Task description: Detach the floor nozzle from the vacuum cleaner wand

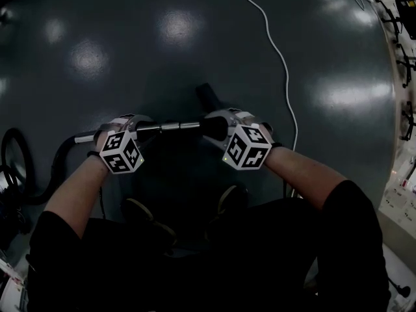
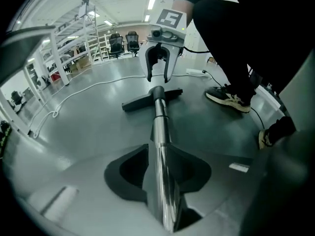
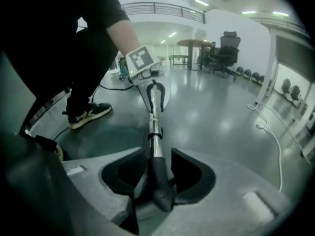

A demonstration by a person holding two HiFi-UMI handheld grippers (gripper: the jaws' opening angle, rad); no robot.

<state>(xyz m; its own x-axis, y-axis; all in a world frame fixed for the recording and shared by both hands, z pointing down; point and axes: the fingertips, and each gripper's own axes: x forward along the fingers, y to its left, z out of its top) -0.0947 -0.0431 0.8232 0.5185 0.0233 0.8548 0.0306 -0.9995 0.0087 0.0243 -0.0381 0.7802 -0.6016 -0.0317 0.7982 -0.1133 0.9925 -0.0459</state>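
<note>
Seen from the head, the marker cubes (image 1: 121, 152) cover the jaws of the left gripper (image 1: 127, 132) and right gripper (image 1: 218, 127), along with the stretches of wand (image 1: 170, 127) beneath them. Most of the floor nozzle (image 1: 207, 96) is lost behind the right gripper and in shadow. The hose (image 1: 57, 164) trails into a dark tangle cut off at the left edge, the white cable (image 1: 281, 60) leaves at the top, and in the left gripper view the bottom edge cuts the wand's near end

Two grippers, left gripper (image 1: 125, 130) at nine o'clock, right gripper (image 1: 220, 129) by the middle, one shiny wand (image 1: 170, 127), one black floor nozzle (image 2: 140, 102), two shoes (image 1: 139, 210) at six o'clock, one white cord (image 1: 278, 54) at one o'clock, one black hose (image 1: 57, 164)
</note>
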